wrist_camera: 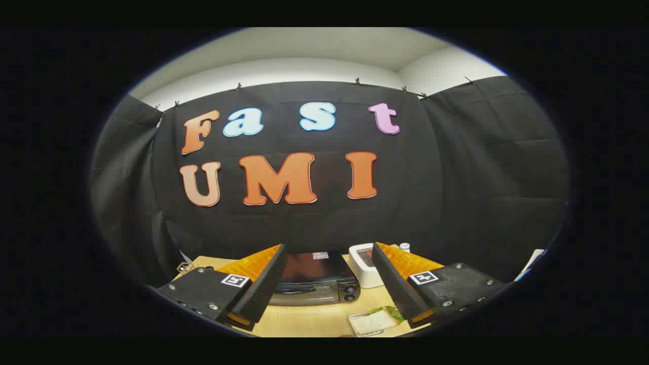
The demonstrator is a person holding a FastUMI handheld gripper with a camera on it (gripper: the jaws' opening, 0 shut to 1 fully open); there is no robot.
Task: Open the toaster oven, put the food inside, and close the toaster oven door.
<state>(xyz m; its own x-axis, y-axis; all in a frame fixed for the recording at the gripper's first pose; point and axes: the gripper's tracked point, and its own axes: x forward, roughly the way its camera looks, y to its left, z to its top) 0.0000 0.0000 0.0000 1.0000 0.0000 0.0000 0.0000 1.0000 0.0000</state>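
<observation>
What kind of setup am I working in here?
Likely a staged recording booth, not a real kitchen: black cloth wall, a wooden table with a closed toaster oven and a sandwich tray. The gripper is open, holding nothing.

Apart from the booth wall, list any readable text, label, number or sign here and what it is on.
None readable.
Toaster oven: small light label on top, blurred.
White appliance beside it: front panel, too small to read.
Open gripper: a square black-and-white marker on each finger, no words.
</observation>
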